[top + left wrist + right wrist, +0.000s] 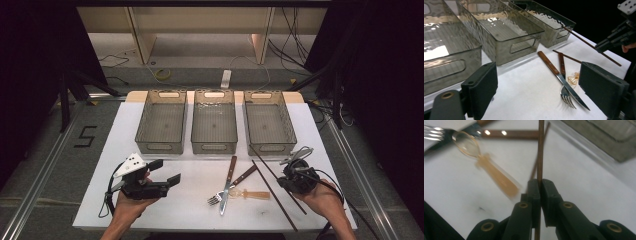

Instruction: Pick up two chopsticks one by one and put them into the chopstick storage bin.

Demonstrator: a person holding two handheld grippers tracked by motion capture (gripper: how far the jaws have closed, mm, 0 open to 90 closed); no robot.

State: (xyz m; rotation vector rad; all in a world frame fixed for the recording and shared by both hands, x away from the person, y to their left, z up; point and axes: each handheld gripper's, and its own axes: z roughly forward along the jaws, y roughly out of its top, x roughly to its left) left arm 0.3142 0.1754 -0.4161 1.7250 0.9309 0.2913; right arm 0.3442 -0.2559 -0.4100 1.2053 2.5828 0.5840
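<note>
Your right gripper [540, 185] has its jaws pressed together on 1 thin brown chopstick [540, 150], pinched well down its length, so most of the stick runs out ahead toward 12 o'clock of that gripper's view. In the high view the held stick slants up toward the right bin [270, 122], its far tip near the bin's front wall, while the second chopstick [275, 196] lies flat on the white table [190, 200] just at 9 o'clock of your hand. Your left gripper [162, 175] hangs spread wide and holds nothing, at about 8 o'clock on the table. With so narrow a round stick, the grip could let it swivel or slide, and the long free end could knock the bin's rim. The bins are clear, ribbed, dimpled plastic; the knife [227, 185] and fork [232, 187] are shiny steel with wooden handles; the small spoon [250, 194] looks translucent amber.
</note>
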